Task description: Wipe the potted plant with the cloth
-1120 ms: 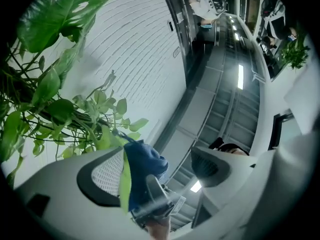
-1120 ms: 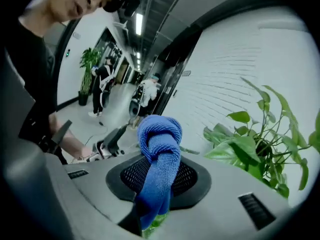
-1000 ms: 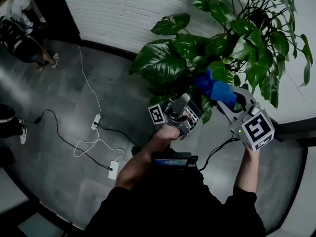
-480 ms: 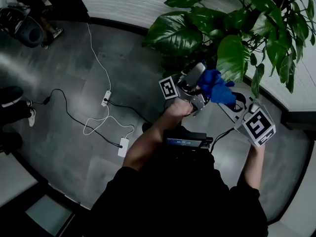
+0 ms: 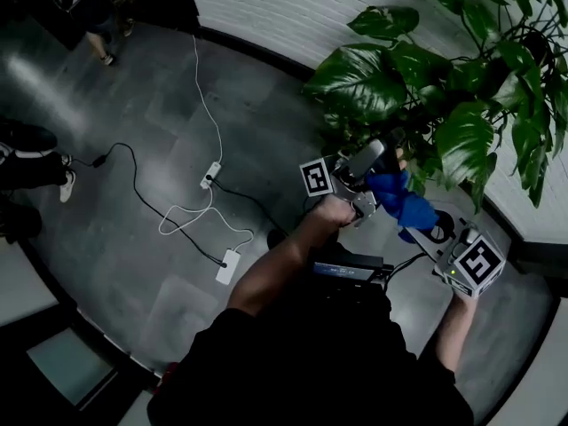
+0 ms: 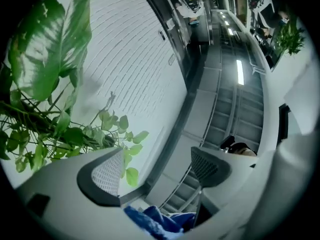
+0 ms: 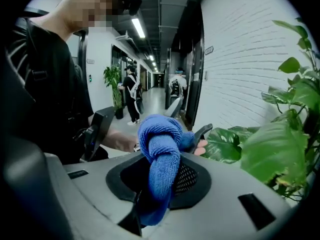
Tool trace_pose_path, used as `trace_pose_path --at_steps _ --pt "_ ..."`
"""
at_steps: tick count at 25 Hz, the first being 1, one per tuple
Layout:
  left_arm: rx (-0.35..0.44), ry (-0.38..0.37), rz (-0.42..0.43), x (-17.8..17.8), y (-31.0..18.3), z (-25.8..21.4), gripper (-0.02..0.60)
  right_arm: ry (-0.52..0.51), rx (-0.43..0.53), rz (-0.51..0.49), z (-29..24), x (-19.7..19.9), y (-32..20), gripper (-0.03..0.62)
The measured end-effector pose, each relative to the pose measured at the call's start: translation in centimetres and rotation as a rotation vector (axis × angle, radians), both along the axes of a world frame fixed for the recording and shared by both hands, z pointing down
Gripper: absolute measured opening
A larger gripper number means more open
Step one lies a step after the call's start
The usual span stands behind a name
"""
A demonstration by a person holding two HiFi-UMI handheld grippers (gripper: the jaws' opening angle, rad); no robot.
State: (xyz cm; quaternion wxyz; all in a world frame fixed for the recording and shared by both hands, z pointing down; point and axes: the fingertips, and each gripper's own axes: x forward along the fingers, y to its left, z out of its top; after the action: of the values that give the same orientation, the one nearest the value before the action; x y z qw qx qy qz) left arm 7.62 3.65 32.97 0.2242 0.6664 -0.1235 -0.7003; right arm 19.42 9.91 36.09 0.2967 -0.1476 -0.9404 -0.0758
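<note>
My right gripper (image 7: 160, 181) was clamped on the blue cloth (image 7: 161, 149), which bunched in a knot above the jaws. My left gripper (image 6: 160, 169) stood wide apart and empty, just beside the cloth. The potted plant (image 5: 426, 78) was right ahead against the white brick wall (image 5: 266, 7), its leaves overhanging both grippers. A white cable (image 5: 191, 229) and a power strip (image 5: 227, 266) lay well apart at left.

- The head view is dim, with pale glare on the glossy grey tiled floor (image 5: 115, 87).
- Both gripper views are brighter and fisheye-bent with black corners, lit by long ceiling strip lights (image 7: 136, 28).
- The blue knotted microfibre cloth (image 7: 160, 159) is slightly soft up close.
</note>
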Motion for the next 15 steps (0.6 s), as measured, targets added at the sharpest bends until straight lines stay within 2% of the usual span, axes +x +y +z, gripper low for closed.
trace_pose_path --at_steps 8,11,15 --pt "-0.053 0.0 -0.103 -4.4 3.8 2.2 0.42 -0.071 -0.085 -0.069 -1.4 -4.0 3.8 0.109" --pt "-0.084 0.017 -0.133 -5.7 4.6 3.6 0.42 -0.099 -0.102 -0.031 -1.5 -5.1 3.5 0.109" --pt "-0.135 0.046 -0.183 -8.3 5.3 5.6 0.42 -0.132 -0.12 0.074 -1.1 -7.0 0.9 0.109"
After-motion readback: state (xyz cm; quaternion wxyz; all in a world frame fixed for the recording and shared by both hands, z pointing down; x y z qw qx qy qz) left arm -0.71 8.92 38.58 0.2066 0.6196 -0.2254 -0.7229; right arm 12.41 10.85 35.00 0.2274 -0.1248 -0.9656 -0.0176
